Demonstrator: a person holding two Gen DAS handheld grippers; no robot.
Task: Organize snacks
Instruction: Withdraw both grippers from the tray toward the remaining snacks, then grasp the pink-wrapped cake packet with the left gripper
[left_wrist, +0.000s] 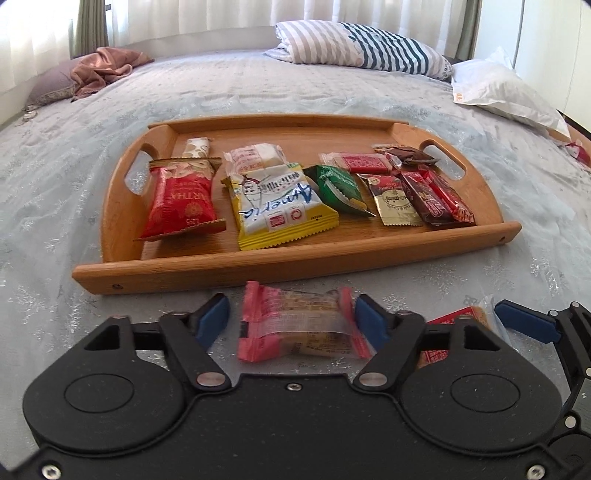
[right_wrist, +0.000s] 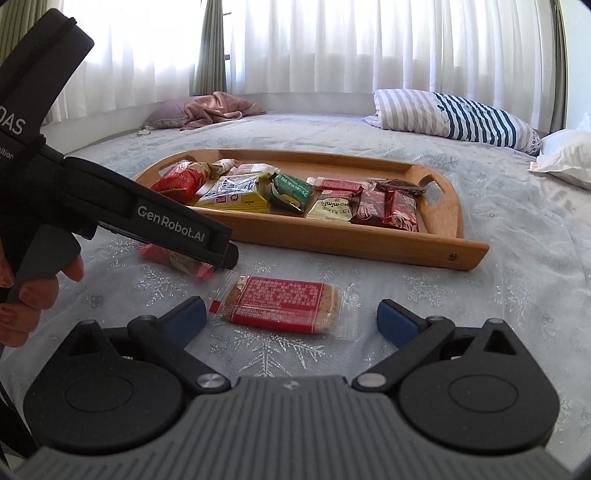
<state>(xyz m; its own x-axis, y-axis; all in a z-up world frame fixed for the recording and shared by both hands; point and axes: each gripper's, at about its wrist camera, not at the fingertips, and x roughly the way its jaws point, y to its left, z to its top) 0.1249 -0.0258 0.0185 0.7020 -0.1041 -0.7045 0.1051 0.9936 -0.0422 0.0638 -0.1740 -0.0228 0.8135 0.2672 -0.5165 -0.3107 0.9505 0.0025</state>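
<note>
left gripper (left_wrist: 291, 321), jaws apart astride the pink-ended snack (left_wrist: 299, 326) on the bed (left_wrist: 55, 206) at lower centre, below the tray (left_wrist: 295, 258); right gripper (right_wrist: 291, 317), jaws wide around the red biscuit pack (right_wrist: 282, 304); slippery wrappers may slide aside or crush.

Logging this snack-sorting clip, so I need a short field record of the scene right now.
surface: bed cover
tray: wooden tray, holds many snacks
loose snacks: pink-ended packet; red-labelled bar
left hand-held gripper: straddles pink-ended packet, right pad touching, left pad apart
right hand-held gripper: open, around red-labelled bar
</note>
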